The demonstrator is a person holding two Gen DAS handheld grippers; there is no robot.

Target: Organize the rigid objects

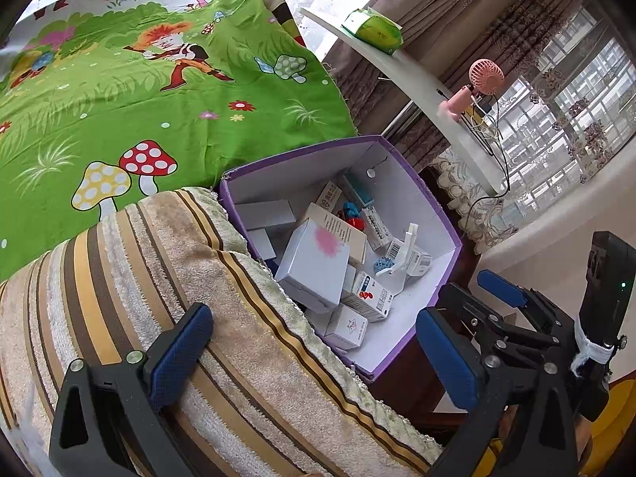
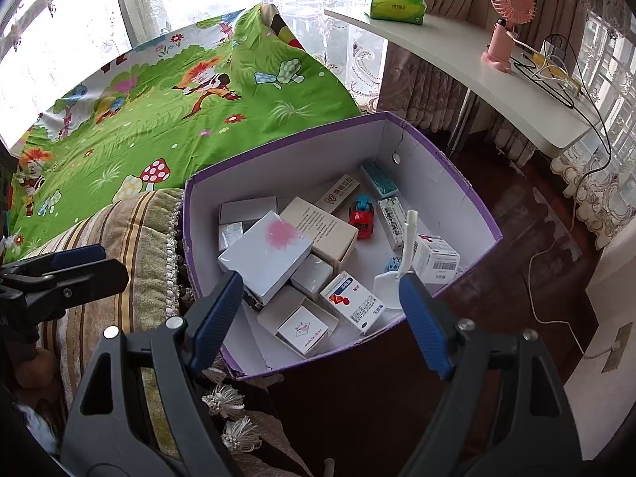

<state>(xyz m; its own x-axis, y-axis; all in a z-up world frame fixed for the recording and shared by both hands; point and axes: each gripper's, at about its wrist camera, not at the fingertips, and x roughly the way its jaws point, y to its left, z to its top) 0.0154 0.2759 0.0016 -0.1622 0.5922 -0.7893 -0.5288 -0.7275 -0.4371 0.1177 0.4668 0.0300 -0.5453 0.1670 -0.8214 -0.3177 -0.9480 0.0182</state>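
The left gripper (image 1: pixel 314 342), black with blue ridged pads, points steeply down over the striped beige-and-brown towel (image 1: pixel 167 278) that covers the cushion edge; its jaws stand wide apart with nothing between them. The right gripper (image 2: pixel 322 318), of the same build, tilts down above the near rim of the purple cardboard box with white inner walls (image 2: pixel 469 206); its jaws are also spread and empty, one pad over the box's near-left corner, the other over its near-right rim.

The box sits just beside the towel's right edge, and the rigid things already lie inside it: a white flat carton with a pink blotch (image 2: pixel 266 254) on top near the left wall, a beige printed carton (image 2: pixel 322 226) behind it, a small red toy car (image 2: pixel 361 218) towards the middle, a white medicine carton with a red mark (image 2: pixel 351 306) by the near rim, and a white plastic scoop (image 2: pixel 401 262) leaning at the right wall.

Behind lies a green cartoon-print sheet with mushrooms (image 1: pixel 139 91). A curved white shelf (image 2: pixel 457 51) carries a green tissue pack (image 2: pixel 393 4) and a pink desk fan (image 2: pixel 505 24). Brown curtains hang by the window.
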